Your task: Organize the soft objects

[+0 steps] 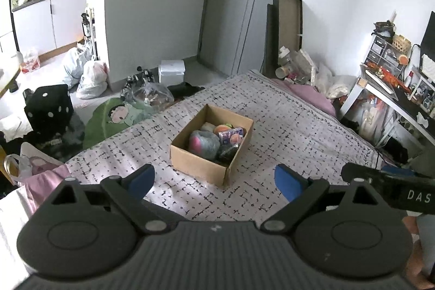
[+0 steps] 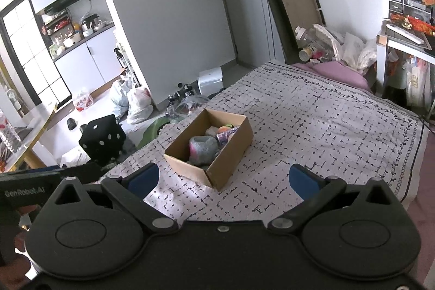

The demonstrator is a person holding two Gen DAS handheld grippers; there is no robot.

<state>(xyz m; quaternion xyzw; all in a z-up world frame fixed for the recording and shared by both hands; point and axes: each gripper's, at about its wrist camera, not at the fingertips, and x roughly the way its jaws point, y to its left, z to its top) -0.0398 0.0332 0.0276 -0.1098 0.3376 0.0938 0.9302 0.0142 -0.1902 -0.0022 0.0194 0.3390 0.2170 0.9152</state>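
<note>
Bedroom w/ kitchen nook behind; the work surface is a bed [image 1: 299, 127] under a patterned grey-white cover, not a tabletop. We note a cardboard box [image 1: 198, 167] sitting near the middle of the bed, open at the top, already holding soft items: a grey-pink plush [image 1: 204, 144], a purple packet [image 1: 231, 135] and an orange-green item [image 1: 221, 128] at the far end. No loose soft objects seen on the cover itself, so we judge the sorting largely done or at a pause; we can't confirm what remains off-bed.

Left hand-held gripper [image 1: 214, 180]: blue pads wide apart, nothing between them, hovering above the near edge of the bed. Right hand-held gripper [image 2: 224, 180]: likewise spread, nothing held, at a similar height.

Key relation: the box lies straight ahead of both tools and below them, approx. centred between each pair of fingers. Its long axis runs diagonally, near-left corner toward far-right. In the left view a near corner points at us; in the right view the same. Neither arm is clearly nearer; both are well apart from the box.

Floor clutter to the left incl. a black dice cushion [image 2: 102, 139] and a green cartoon cushion [image 1: 114, 116], both soft, poss. next candidates, though that is our judgement only.
</note>
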